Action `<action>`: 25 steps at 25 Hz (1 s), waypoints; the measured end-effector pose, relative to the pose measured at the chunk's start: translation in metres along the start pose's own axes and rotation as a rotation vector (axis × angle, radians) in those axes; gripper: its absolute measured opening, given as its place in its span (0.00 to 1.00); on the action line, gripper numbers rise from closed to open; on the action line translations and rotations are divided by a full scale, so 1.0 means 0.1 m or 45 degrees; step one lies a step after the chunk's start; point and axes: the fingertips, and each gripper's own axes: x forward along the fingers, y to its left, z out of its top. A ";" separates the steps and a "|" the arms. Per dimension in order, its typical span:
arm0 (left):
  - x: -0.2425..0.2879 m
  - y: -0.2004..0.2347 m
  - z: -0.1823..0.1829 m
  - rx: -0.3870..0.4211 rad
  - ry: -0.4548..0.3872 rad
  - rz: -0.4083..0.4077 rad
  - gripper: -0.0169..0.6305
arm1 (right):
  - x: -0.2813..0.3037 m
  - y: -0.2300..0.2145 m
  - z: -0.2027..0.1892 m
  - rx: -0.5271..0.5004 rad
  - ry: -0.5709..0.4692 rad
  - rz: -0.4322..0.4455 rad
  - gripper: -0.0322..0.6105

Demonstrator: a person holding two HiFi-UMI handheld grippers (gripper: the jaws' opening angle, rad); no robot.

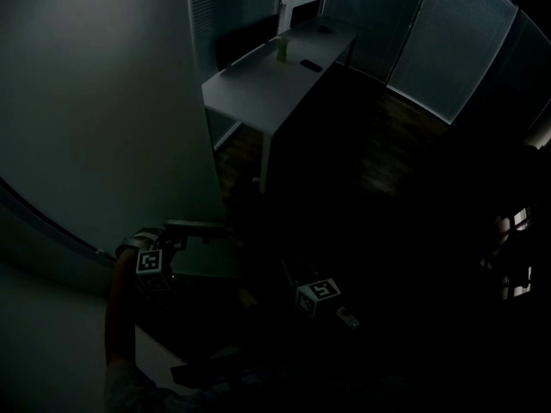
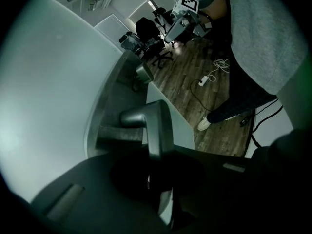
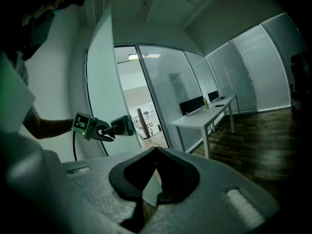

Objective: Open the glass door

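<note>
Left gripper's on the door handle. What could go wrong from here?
1. The grey metal lever handle is held between the left gripper's jaws; it may slip out as the pale glass door swings.
2. A loose white cable lies on the wood floor near the person's pale shoe: a possible trip hazard in this dim room.
</note>
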 end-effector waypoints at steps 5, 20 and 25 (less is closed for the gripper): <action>-0.05 -0.05 0.03 -0.045 -0.025 -0.126 0.14 | 0.04 0.05 -0.05 0.000 0.019 0.009 0.05; -0.11 -0.10 -0.01 -0.074 -0.002 -0.182 0.26 | 0.12 0.11 -0.12 0.015 0.039 0.025 0.05; -0.23 0.10 -0.22 -0.163 0.059 -0.069 0.37 | 0.16 0.15 -0.16 0.015 0.061 0.044 0.05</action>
